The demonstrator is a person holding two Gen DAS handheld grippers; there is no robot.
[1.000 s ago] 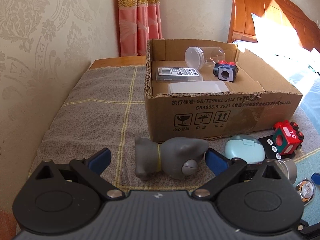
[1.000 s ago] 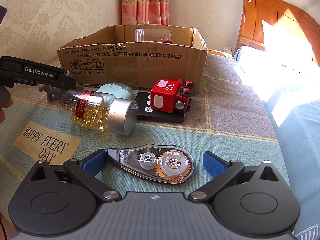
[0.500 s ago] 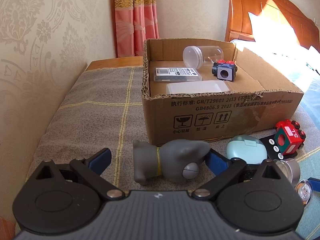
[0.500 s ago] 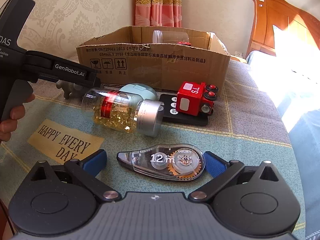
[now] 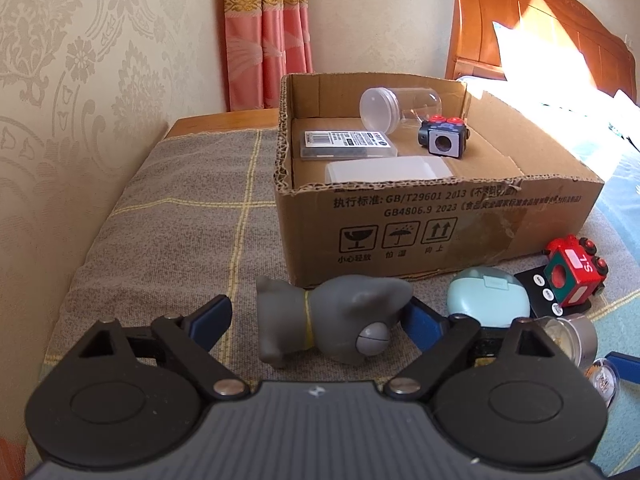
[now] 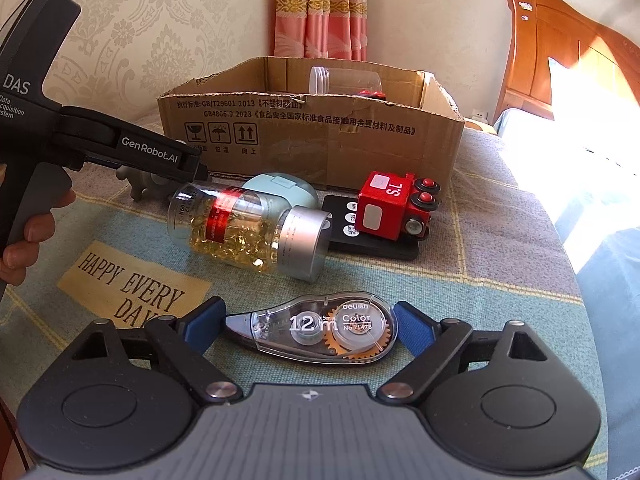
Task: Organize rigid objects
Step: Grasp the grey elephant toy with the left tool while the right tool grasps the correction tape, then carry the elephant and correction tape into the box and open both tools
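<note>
I hold two grippers. My left gripper [image 5: 316, 314] straddles one grey toy figure [image 5: 332, 322] lying on its side on the blanket [image 5: 172, 232] in front of the cardboard box [image 5: 436, 216]. Its right pad looks to be against the figure's head and the left pad stands clear, so it is spread with no pinch. Its jaws have just been closing.

Inside the one box I count four items: a flat labelled case [image 5: 346, 144], a white lidded tray [image 5: 386, 170], a clear jar [image 5: 398, 110] on its side and a dark cube toy [image 5: 444, 140] with red knobs.

Outside the box: one pale blue case [image 6: 280, 188], one capsule bottle [image 6: 248, 232] lying down, one red toy engine [image 6: 394, 206] resting on one black remote [image 6: 372, 240].

My right gripper [image 6: 308, 328] brackets one correction tape dispenser [image 6: 316, 328] lying flat on the blanket. The right pad is at its rounded end and the left pad just short of its tip, so spread, not clamped. Its jaws have likewise just been closing.

Against the earlier frames, both pad gaps are narrower; the figure and dispenser lie where they did.
</note>
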